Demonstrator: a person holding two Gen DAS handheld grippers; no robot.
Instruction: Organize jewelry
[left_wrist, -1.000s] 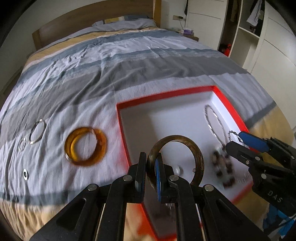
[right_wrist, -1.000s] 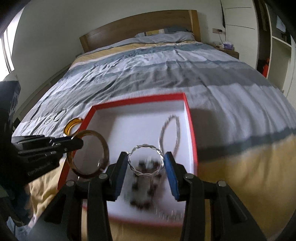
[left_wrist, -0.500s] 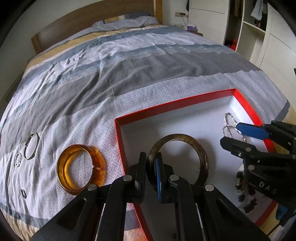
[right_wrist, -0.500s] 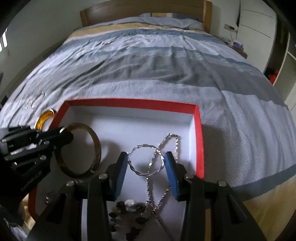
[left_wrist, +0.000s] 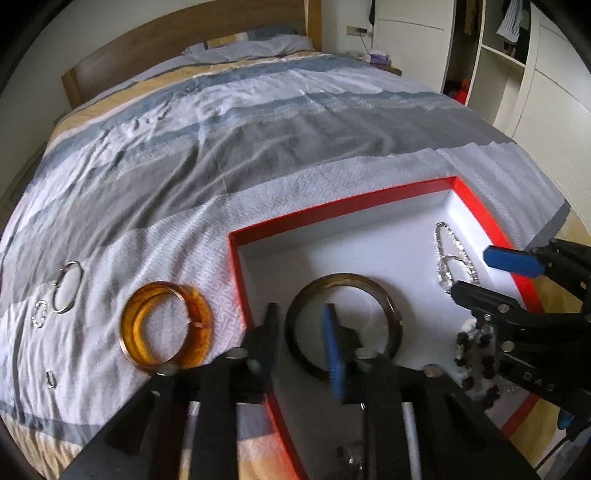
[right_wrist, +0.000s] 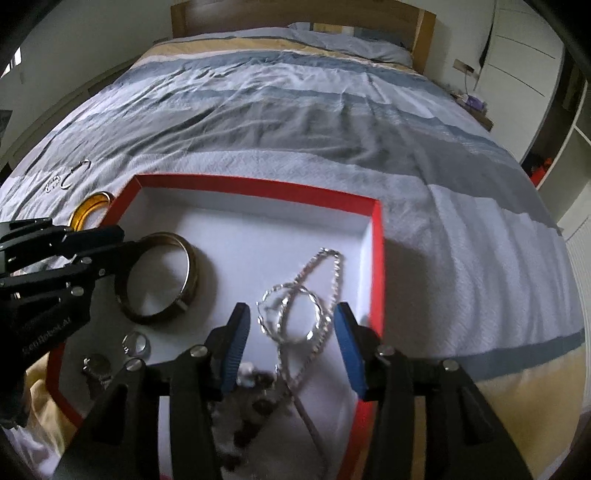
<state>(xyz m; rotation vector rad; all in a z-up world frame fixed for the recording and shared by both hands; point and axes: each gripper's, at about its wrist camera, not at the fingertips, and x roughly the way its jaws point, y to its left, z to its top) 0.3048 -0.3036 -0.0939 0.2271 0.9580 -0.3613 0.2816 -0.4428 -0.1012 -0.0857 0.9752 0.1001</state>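
Both my grippers over the red box (right_wrist: 376, 258) on the bed (left_wrist: 258, 122)

Left gripper (left_wrist: 301, 341) jaws apart, straddling the dark bangle (left_wrist: 343, 325) lying flat in the box. Right gripper (right_wrist: 291, 341) jaws wide apart around the twisted silver bracelet (right_wrist: 291, 314) and chain (right_wrist: 325, 266). Amber bangle (left_wrist: 166, 326) sits outside on the bedspread.

The right gripper (left_wrist: 511, 275) body carries pale letters "DAS"; the left gripper (right_wrist: 107, 245) body's lettering is unreadable.
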